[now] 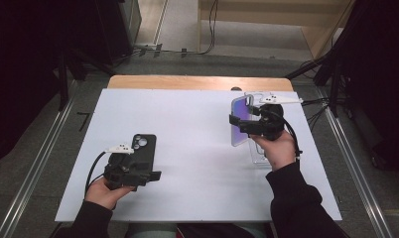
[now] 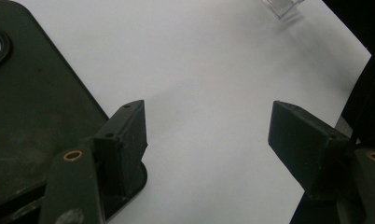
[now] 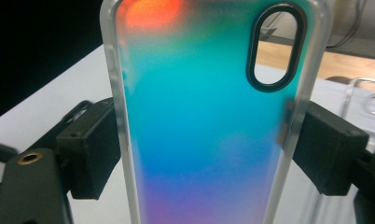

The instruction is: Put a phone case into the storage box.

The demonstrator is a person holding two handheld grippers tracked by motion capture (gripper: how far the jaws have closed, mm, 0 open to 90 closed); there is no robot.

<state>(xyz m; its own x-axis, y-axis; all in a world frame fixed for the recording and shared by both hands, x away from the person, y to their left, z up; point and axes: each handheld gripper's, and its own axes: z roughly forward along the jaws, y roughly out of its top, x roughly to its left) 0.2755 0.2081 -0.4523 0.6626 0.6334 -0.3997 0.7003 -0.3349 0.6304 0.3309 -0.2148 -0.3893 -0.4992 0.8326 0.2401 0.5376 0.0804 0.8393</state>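
Item: iridescent case (image 3: 209,121), clamped across its width in our right hand-held gripper (image 1: 248,125), long axis running away from us, lifted over the surface (image 1: 197,148). Black case (image 1: 144,148) lies flat, far left of it, beside our released left hand-held gripper (image 2: 206,135).
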